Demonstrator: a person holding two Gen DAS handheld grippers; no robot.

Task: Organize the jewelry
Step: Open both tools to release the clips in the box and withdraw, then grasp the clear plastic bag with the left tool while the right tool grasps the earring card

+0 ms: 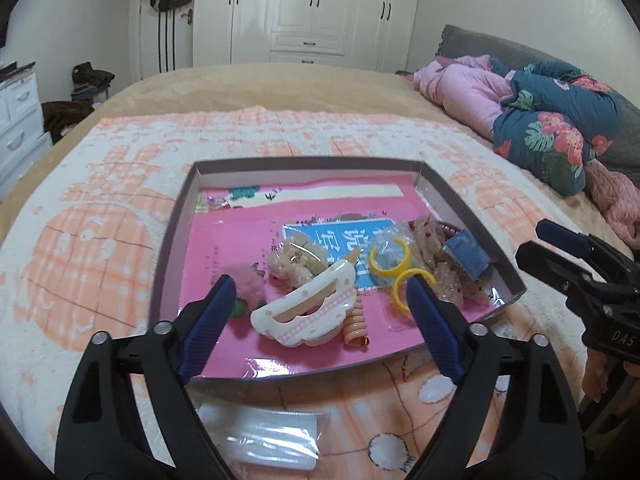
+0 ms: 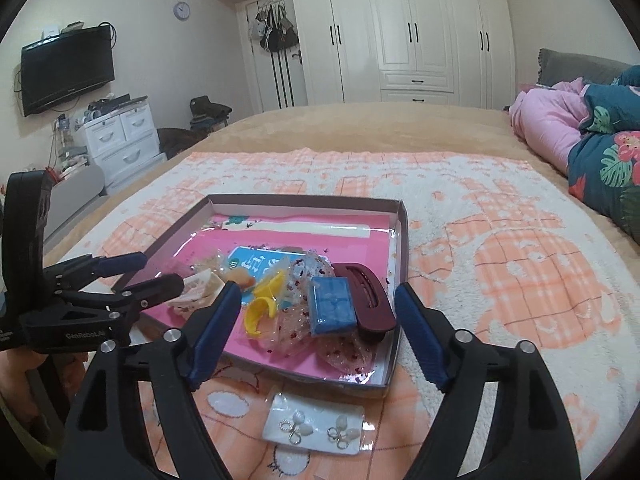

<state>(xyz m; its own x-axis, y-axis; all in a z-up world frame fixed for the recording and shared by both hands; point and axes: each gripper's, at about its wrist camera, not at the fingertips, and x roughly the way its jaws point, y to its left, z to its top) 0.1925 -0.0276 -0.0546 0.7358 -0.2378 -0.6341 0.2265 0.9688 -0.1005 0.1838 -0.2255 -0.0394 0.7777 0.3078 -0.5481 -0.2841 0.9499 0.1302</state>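
Both the left gripper (image 1: 320, 292) and the right gripper (image 2: 318, 300) had black plastic frames, ribbed dark-blue finger pads (image 1: 214, 312) and round silver screw heads; white lettering marked their bodies, and bare skin showed behind each

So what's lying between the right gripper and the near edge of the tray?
In the right wrist view, a small clear packet of earrings lies on the blanket, between the right gripper and the tray.

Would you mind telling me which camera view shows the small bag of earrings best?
The right wrist view: the bag of earrings lies unobstructed on the blanket, just in front of the tray, pearl-and-ring pieces visible. The left wrist view doesn't clearly show it.
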